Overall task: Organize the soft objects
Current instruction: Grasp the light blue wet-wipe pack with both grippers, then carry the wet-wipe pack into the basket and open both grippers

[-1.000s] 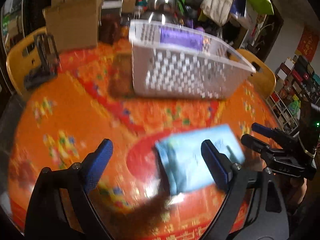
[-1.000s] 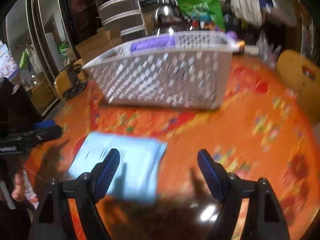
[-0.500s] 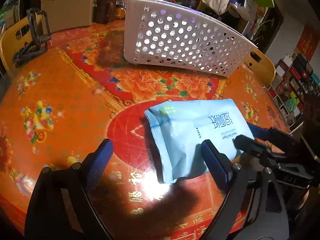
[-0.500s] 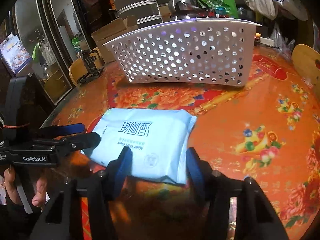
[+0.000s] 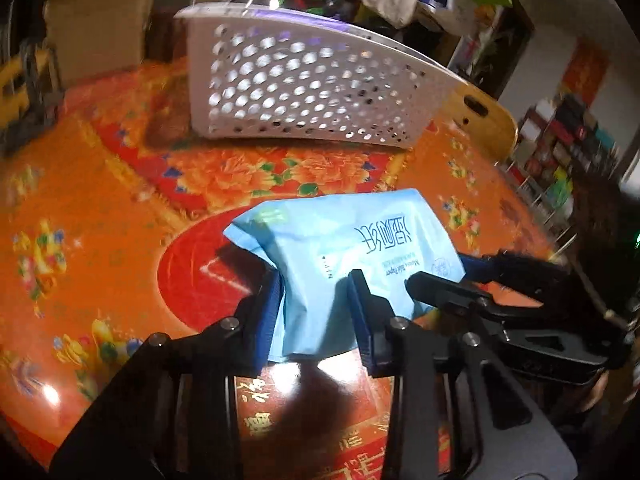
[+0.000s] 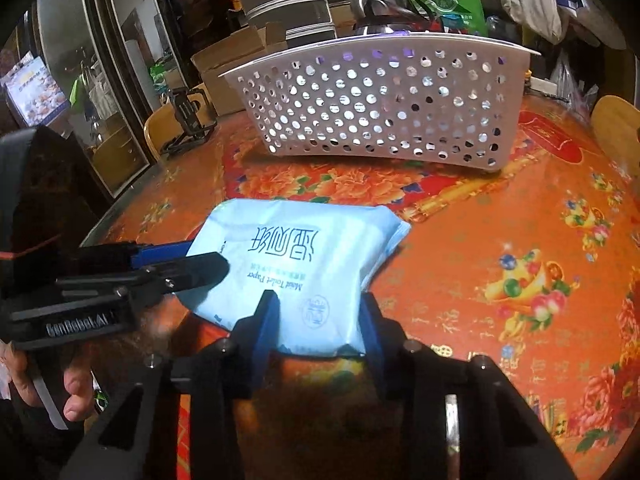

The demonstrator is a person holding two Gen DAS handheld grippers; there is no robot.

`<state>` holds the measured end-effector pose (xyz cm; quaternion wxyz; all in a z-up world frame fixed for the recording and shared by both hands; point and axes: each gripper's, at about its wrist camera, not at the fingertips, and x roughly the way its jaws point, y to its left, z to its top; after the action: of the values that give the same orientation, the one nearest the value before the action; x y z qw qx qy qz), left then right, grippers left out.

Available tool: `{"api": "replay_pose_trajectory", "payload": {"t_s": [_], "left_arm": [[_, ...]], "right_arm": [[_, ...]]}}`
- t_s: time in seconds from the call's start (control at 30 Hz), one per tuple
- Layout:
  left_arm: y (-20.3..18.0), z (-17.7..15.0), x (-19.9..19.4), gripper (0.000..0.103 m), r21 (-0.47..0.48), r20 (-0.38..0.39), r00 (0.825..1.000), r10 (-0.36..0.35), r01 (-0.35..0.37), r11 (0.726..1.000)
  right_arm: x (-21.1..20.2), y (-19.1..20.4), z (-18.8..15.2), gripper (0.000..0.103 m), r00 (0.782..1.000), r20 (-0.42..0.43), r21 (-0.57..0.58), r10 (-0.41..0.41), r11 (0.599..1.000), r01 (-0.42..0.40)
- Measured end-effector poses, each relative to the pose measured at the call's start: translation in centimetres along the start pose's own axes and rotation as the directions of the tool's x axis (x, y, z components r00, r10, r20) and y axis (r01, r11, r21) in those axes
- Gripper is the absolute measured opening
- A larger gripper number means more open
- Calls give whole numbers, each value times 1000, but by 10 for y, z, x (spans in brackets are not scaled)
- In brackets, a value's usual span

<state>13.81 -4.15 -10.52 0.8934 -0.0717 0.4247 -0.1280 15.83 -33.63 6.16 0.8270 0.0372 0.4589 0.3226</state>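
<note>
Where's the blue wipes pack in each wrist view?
Left wrist: wipes pack centre, near edge pinched between the left tool.
Right wrist: wipes pack centre-left, near edge pinched between the right tool.
Shared landmark: white basket behind it.

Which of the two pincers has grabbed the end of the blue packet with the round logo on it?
The right gripper. Its jaws have just closed on the blue packet right at the round logo; the left gripper pinches the opposite, crumpled end.
</note>
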Motion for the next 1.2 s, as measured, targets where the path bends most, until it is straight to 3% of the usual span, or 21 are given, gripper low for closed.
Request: {"api": "replay_pose_trajectory", "payload": {"t_s": [0.17,0.63,1.2], "left_arm": [[7,3,0,32,-24,-3,999,-40,40,999],[1,-6,-9,26,-13,45,998,34,-33,999],[-17,20,-75,24,24,227,973,47,-54,998]], "right_arm": [[-1,2,-4,38,1000,5,-17,3,1000,-3],[-6,14,-6,26,997,54,-37,-49,998,51],[-60,34,24,20,975,211,-83,-63,993,82]]}}
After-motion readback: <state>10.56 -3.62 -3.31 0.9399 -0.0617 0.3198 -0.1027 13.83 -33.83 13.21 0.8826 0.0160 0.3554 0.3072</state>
